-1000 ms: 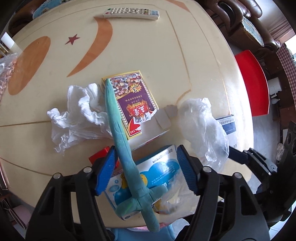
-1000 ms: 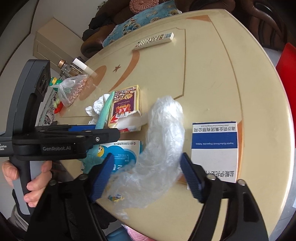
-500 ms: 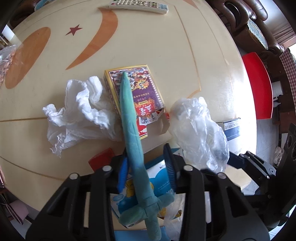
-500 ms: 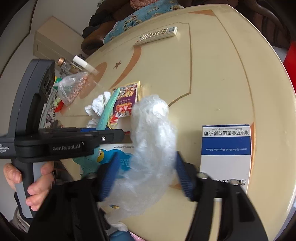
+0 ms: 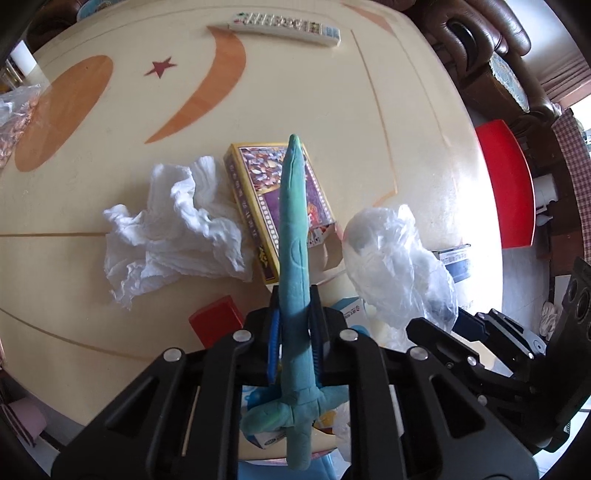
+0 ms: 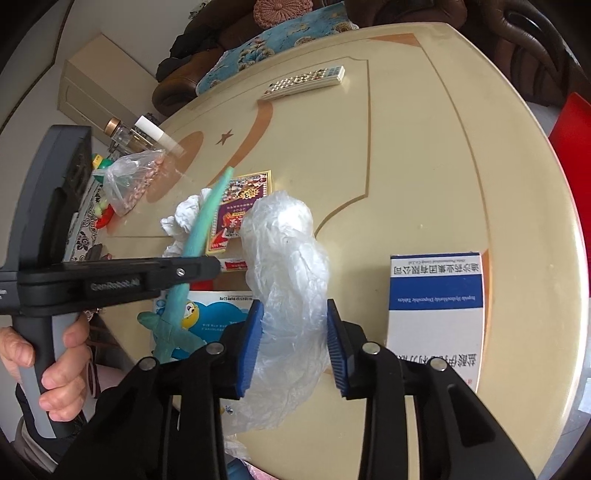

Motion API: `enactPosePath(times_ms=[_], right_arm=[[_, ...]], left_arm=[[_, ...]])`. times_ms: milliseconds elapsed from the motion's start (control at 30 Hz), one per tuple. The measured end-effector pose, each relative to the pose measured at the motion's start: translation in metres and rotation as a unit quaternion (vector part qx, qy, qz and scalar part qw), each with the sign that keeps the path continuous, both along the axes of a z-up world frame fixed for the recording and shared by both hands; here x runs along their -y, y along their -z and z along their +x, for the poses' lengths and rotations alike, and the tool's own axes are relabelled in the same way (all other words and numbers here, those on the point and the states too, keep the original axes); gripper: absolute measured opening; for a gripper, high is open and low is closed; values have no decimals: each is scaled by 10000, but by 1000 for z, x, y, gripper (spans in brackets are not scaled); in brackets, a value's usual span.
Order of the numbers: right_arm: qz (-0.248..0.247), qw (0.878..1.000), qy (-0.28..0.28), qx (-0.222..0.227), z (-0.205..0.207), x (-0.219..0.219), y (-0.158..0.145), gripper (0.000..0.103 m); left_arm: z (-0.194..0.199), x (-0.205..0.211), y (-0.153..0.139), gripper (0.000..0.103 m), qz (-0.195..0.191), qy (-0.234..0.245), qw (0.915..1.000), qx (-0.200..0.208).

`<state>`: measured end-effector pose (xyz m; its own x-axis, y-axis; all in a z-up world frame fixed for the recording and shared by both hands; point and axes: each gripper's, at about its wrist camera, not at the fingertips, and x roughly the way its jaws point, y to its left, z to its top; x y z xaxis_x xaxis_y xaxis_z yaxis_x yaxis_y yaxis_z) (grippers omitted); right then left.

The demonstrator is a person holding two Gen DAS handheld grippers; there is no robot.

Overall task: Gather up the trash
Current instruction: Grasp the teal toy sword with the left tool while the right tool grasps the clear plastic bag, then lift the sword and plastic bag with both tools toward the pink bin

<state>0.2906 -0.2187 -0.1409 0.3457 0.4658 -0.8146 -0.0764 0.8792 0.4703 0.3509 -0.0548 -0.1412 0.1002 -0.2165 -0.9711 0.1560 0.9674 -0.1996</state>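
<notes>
Gripping a teal plush sword (image 5: 293, 236) in my left gripper (image 5: 294, 328), I find the blue pads pressed tight against its blade just above the crossguard, the jaws drawn in as narrow as they go. Its tip points out over the purple and yellow box (image 5: 269, 206), which I take as my landmark on the cream round table (image 5: 332, 110).

My right gripper (image 6: 293, 341) has the clear plastic bag (image 6: 288, 258) between its blue pads (image 6: 251, 347); the jaws are closing, and both pads already touch the crumpled film. The bag stands just right of the landmark box in the right wrist view, its top bulging up past the box's near corner.

Other findings, all on the table:
- Crumpled white tissue (image 5: 173, 236) lies just left of the box, touching its edge.
- A small red block (image 5: 216, 325) sits nearer me than the box, beside the tissue.
- A blue cartoon carton (image 6: 214, 310) lies under the sword's hilt, nearer me than the box.
- A blue and white medicine box (image 6: 436, 295) lies well right of the box, beyond the bag.
- A remote control (image 5: 284, 27) lies far beyond the box.

A person's hand (image 6: 55, 354) grasps the left gripper's handle
</notes>
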Motion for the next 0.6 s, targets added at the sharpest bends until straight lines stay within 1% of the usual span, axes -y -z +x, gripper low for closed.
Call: enactPosePath(times_ms=[67,133,200,267,400,600], right_arm=[[25,9999,100,13,-1,3,-2,32],[51,9999,158,43,-2,5,-6,31],[10,9998,183,60,-3,5,-8,31],[-37,9998,197,62,-5,4,-9,31],[32,9996,256,78,-8,4,-11,31],[33,9995,294,142,-9,3,-21,29]], left_arm=[[-3,-2,-3,15,55,24,10000,55],[-6,-5,-7,15,14,-10,9999,143],[-3,-4,-8,15,22,-60,9999,137],[-6,-12,-13,15,-69,-87,9999,83],[-12,-24,-19,15,-64,-59,9999,134],[-15,-27,-29,15,-154,-42,9995,280]])
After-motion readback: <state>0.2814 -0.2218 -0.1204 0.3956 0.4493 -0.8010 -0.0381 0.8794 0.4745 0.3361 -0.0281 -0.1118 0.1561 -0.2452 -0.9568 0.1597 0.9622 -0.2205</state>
